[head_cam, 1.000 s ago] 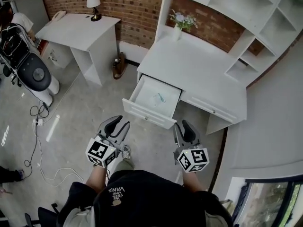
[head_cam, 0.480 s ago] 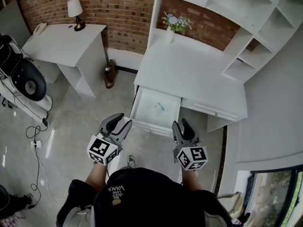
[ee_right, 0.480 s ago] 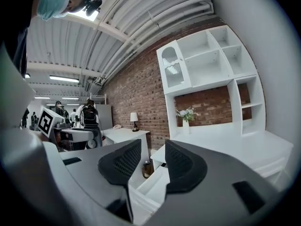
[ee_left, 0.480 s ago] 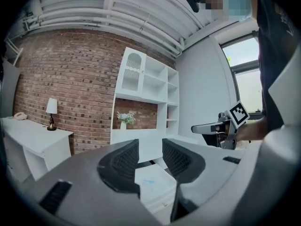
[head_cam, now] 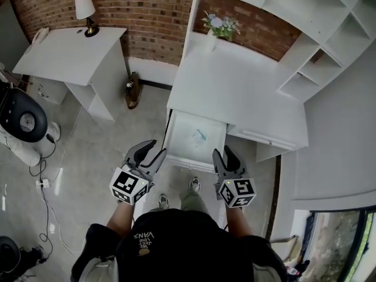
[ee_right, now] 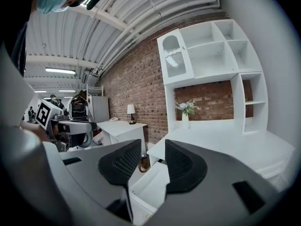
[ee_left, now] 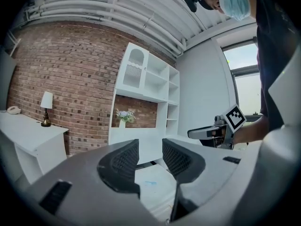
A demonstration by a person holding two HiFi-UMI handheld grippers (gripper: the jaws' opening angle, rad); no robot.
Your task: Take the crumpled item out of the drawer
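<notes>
The left gripper [head_cam: 151, 150] and right gripper [head_cam: 223, 155] are both empty, jaws spread and just opened wider, and their tips overlap the open drawer's [head_cam: 171, 135] front edge. Inside lies the crumpled item [head_cam: 198, 135], small, pale, blue-marked and otherwise indistinct. Beyond the desk [head_cam: 235, 87], the shelf unit [head_cam: 305, 51] is cut off at the frame's top.
</notes>
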